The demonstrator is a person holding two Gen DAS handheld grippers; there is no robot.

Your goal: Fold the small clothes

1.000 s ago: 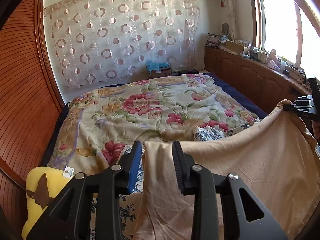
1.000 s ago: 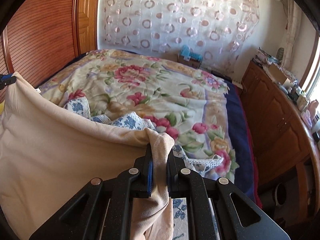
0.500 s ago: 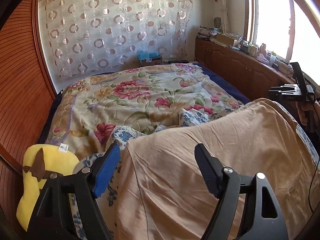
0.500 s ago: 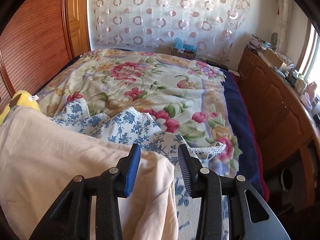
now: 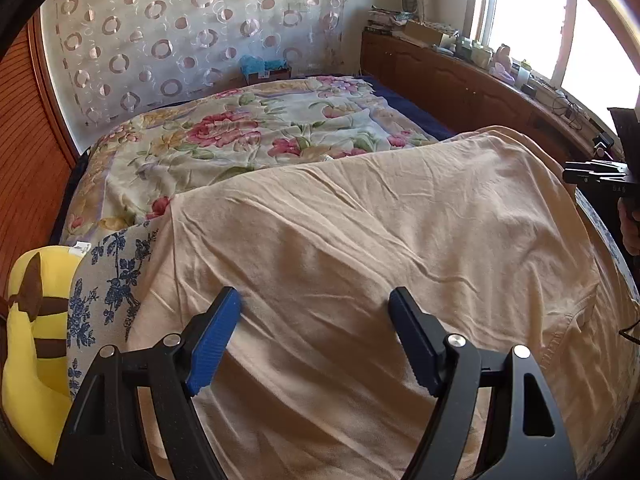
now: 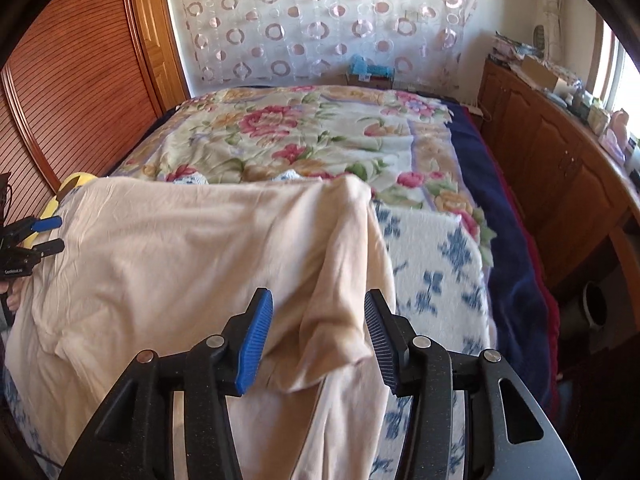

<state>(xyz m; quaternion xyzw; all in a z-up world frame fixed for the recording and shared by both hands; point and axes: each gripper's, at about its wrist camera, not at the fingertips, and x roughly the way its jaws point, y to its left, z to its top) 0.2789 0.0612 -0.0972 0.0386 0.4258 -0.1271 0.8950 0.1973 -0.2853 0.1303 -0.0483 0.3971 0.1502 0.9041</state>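
Early stage, by the look: beige garment (image 5: 360, 240) spread flat, wrinkled, on blue-print cloth (image 5: 112, 276) at near end of bed (image 6: 304, 136); no fold visible yet, all folding left.

Left gripper (image 5: 314, 336) jaws wide apart, hovering above garment's near-left part, holding nothing.

Right gripper (image 6: 318, 332) jaws apart, empty, straddling garment's right sleeve.
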